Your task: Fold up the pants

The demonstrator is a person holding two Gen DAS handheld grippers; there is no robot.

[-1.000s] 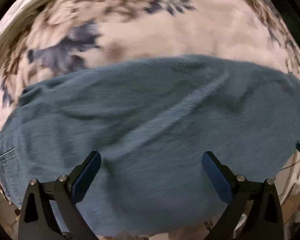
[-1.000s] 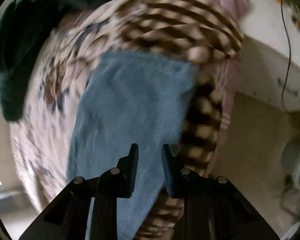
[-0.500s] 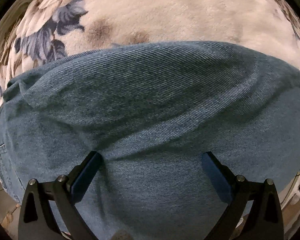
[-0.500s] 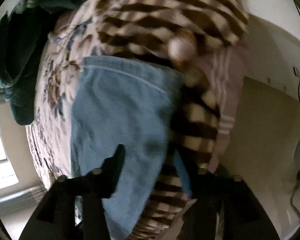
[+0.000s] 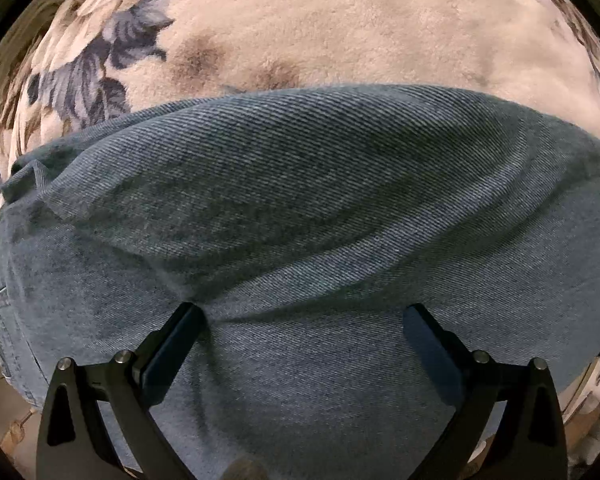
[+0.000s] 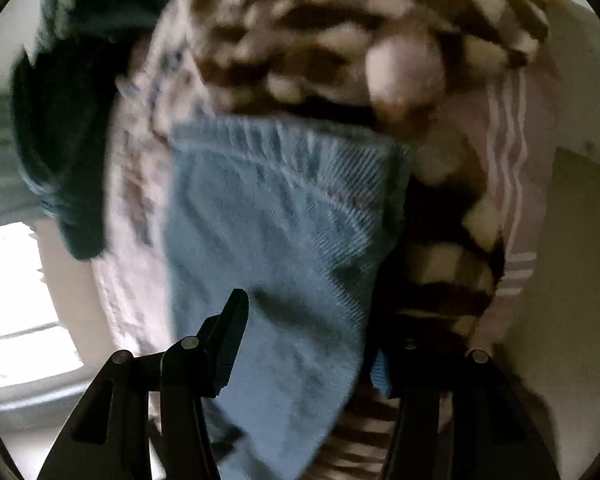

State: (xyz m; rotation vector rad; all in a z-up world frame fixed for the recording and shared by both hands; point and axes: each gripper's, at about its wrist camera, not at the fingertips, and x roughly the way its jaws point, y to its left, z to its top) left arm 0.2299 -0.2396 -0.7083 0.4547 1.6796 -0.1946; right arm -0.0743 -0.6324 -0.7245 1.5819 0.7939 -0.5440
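Left wrist view is showing the left gripper (image 5: 302, 324) standing wide open straight above the pants (image 5: 320, 208), its left pad denting the blue denim into a crease while the right pad is hovering at the cloth, whether touching is hard to tell; nothing is being pinched. The pants are lying spread on a floral blanket (image 5: 340, 32), their left and lower edges running out of the picture, a stitched seam barely showing at the far left. In the right wrist view, heavily blurred, the right gripper (image 6: 308, 334) is standing half apart, its jaws having just been opening, with the hemmed end of the pants (image 6: 284, 208) lying between them and no pad pressing. The right finger is lost in shadow. A brown striped blanket (image 6: 300, 32) and a dark green cloth (image 6: 64, 128) are lying beyond
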